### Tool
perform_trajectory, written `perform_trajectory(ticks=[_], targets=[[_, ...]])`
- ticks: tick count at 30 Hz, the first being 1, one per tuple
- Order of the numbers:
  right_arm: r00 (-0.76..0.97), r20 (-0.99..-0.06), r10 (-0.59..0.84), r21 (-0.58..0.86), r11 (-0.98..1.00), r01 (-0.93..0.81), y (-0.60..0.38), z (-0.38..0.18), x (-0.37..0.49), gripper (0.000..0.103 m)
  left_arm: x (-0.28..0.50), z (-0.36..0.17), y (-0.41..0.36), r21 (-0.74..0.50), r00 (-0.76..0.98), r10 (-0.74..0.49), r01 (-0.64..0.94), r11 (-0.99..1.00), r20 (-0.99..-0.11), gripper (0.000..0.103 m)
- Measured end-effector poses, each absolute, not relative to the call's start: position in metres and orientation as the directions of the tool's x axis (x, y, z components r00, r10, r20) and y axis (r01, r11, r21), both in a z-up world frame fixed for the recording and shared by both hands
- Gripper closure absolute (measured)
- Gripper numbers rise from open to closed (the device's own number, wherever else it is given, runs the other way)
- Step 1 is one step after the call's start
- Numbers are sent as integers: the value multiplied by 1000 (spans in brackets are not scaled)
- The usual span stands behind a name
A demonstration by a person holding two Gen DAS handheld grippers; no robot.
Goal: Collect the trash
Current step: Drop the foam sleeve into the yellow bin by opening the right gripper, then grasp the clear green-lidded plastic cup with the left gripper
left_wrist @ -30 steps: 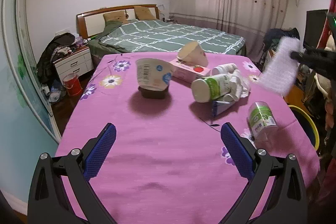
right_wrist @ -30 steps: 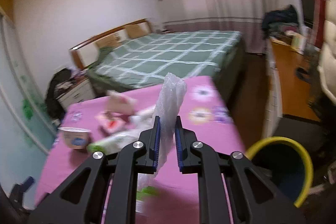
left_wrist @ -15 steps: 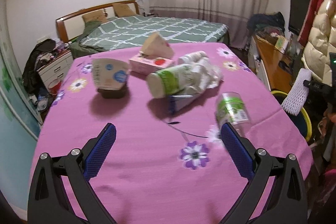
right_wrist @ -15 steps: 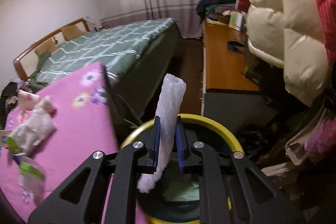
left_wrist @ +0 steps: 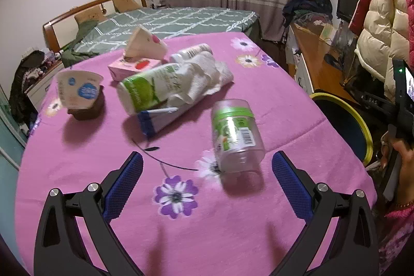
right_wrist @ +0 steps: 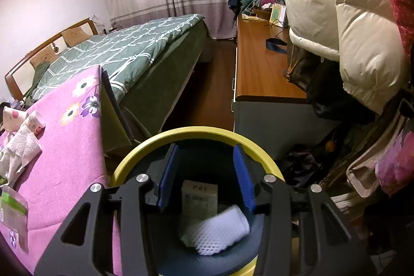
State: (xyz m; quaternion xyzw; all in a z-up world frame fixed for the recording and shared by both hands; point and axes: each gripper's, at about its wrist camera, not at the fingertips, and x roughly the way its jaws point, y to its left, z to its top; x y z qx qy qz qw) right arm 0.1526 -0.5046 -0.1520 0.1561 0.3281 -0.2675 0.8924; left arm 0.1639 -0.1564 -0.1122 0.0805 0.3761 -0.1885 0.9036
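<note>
My left gripper (left_wrist: 207, 183) is open and empty, low over the pink flowered tablecloth (left_wrist: 77, 172). A clear plastic jar with a green label (left_wrist: 234, 133) lies on its side between its fingers, a little ahead. Beyond lie a green-and-white bottle (left_wrist: 147, 89), crumpled white paper (left_wrist: 204, 79), a blue-edged tube (left_wrist: 157, 118), a yogurt cup (left_wrist: 79, 89) and a pink tissue box (left_wrist: 134, 64). My right gripper (right_wrist: 205, 172) is open over the yellow-rimmed bin (right_wrist: 196, 133). White foam netting (right_wrist: 220, 232) and a small carton (right_wrist: 199, 198) lie inside it.
The bin (left_wrist: 344, 120) stands on the floor off the table's right edge. A green bed (left_wrist: 181, 20) lies beyond the table. A wooden desk (right_wrist: 258, 61) and hanging coats (right_wrist: 344, 17) stand to the right of the bin.
My right gripper has opened and the white foam netting has dropped into the bin. My left gripper has moved right and forward, so the clear jar now lies between its fingers.
</note>
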Motion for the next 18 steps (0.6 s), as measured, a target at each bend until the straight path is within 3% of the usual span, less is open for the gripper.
perform_trajectory(ticks=[10,11,13,18], targets=[[639,-681,-357,117,809,576,-506,-158,152,59,177,-132,-189,18,615,-269,419,908,-741,6],[639,-683,-354,119,809,576,-506,-158,152,59,178,-134,-191,22,615,-264,418,908,-743,7],[640,-684,-351,122,809,574,-507,-160,152,59,180,-139,-194,32,613,-245,405,914,-752,20],[640,-683,-352,123,809,575,-507,-161,152,58,189,-148,-197,25,602,-224,377,926,-766,29]])
